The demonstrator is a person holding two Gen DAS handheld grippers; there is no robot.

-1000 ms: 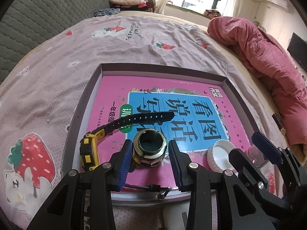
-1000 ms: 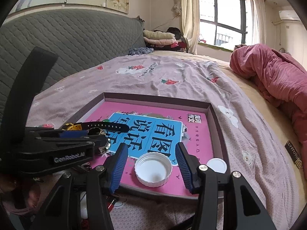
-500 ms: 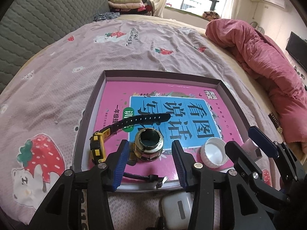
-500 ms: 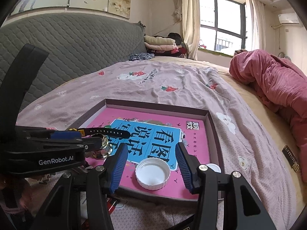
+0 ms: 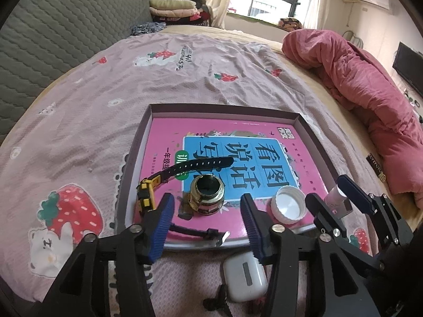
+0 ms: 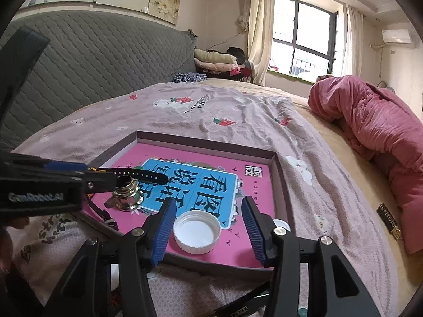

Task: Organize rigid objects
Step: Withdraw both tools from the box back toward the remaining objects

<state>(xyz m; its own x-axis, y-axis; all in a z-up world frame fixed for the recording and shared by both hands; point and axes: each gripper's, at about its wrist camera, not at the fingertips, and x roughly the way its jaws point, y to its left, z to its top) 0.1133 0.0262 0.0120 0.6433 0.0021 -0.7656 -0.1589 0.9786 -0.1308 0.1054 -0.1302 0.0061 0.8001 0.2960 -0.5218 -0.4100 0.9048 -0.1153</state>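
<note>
1. The brass fitting [image 5: 206,195] stood upright in the shallow box [image 5: 222,111], on the pink book [image 5: 238,132] that lined it, near the front edge. It looked like solid metal: stiff, heavy for its size, and smooth enough to slip. You would have done best to take it across the ribbed lower collar, not the thin top rim.
2. Just beside it lay the yellow watch [image 5: 146,194], its black strap [image 5: 201,164] arching past the fitting. The case was rigid, the strap floppy; a grip on the case would have served you better.
3. The white cap [image 6: 197,231] sat open side up in the box's near right corner. Light, thin plastic; it would have needed only gentle pressure.
4. Your left tool [image 5: 207,224] was opening, with the fitting between its pads but untouched.
5. Your right tool [image 6: 207,228] stood open around the cap, holding nothing.
6. A white earbud case [image 5: 244,276] lay on the bed outside the box.
</note>
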